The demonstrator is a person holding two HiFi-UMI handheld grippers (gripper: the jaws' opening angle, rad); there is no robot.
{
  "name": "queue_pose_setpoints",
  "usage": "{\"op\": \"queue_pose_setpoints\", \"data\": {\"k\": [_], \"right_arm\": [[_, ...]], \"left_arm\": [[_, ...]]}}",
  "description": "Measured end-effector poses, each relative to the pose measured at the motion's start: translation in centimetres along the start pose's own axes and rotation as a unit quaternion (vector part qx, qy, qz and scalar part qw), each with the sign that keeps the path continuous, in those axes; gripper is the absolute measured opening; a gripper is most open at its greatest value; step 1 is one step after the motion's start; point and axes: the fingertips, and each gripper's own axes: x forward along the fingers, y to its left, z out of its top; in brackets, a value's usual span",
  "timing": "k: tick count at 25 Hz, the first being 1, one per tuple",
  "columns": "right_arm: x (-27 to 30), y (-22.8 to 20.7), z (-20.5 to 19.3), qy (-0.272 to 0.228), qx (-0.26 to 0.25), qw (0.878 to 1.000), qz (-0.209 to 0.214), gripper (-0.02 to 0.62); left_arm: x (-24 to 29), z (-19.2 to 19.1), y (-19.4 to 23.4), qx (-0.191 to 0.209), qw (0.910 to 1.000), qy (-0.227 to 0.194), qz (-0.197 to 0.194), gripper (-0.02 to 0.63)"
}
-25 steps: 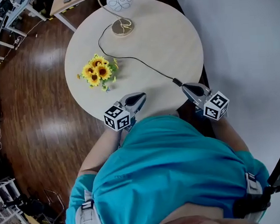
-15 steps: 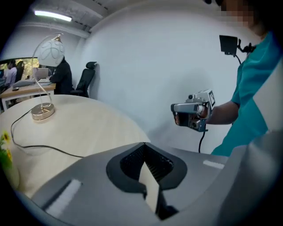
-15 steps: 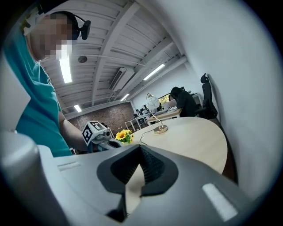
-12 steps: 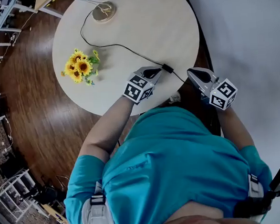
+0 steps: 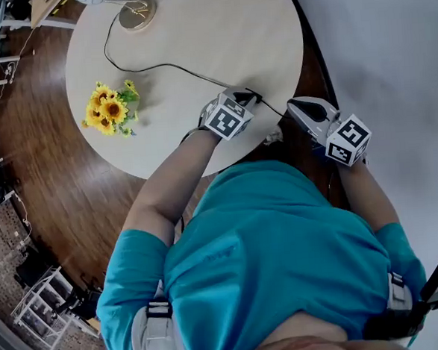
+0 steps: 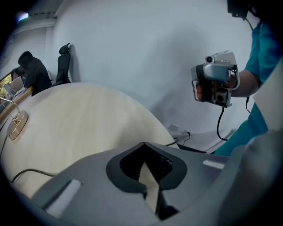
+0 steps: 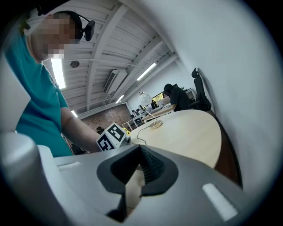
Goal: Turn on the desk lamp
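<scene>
In the head view, your left arm reaches forward over the round table [image 5: 224, 28]. Your left gripper [image 5: 242, 96] sits low over the black cord [image 5: 159, 65] close to the table's near edge; whether it touches the cord cannot be told from here. Your right gripper [image 5: 296, 104] hangs just off that edge, over the dark floor, its tips pointing toward the left one. The cord runs back to the desk lamp [image 5: 136, 12] at the far side of the table, well apart from both grippers. A bunch of sunflowers [image 5: 108, 109] lies on the table to the left of the cord.

In the left gripper view, your jaws are pressed together with nothing between them. The lamp's base [image 6: 17, 126] sits far left, and your right gripper [image 6: 216, 84] is raised against the white wall.

In the right gripper view, your jaws are closed too, and empty. The left gripper's marker cube [image 7: 110, 137] shows just beyond them, and an office chair [image 7: 199, 92] stands by the wall.
</scene>
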Motion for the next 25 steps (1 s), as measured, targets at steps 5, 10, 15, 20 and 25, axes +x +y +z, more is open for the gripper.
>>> {"op": "queue_pose_setpoints", "data": {"k": [5,10,15,20,25], "right_arm": [[-1.4,-0.4,0.9,-0.004,0.009,1.0,-0.009,0.002],[-1.8,-0.6,0.5,-0.007,0.013,1.0,-0.012,0.002],[-1.6,-0.9,0.2,-0.005,0.014,1.0,-0.014,0.002],[-1.7,-0.9,0.0,-0.004,0.017,1.0,-0.013,0.002],[-1.5,-0.6,0.6,-0.003,0.014,1.0,-0.008,0.002]], "left_arm": [[1.0,0.0,-0.3,0.0,0.9997,0.021,0.008,0.02],[1.6,-0.1,-0.2,0.003,0.9996,0.025,0.012,0.02],[2.2,-0.9,-0.2,0.006,0.9992,0.039,0.009,0.02],[2.3,-1.0,-0.5,0.006,0.9991,0.042,0.005,0.02],[2.2,-0.6,-0.9,0.03,0.9981,0.053,0.01,0.02]]}}
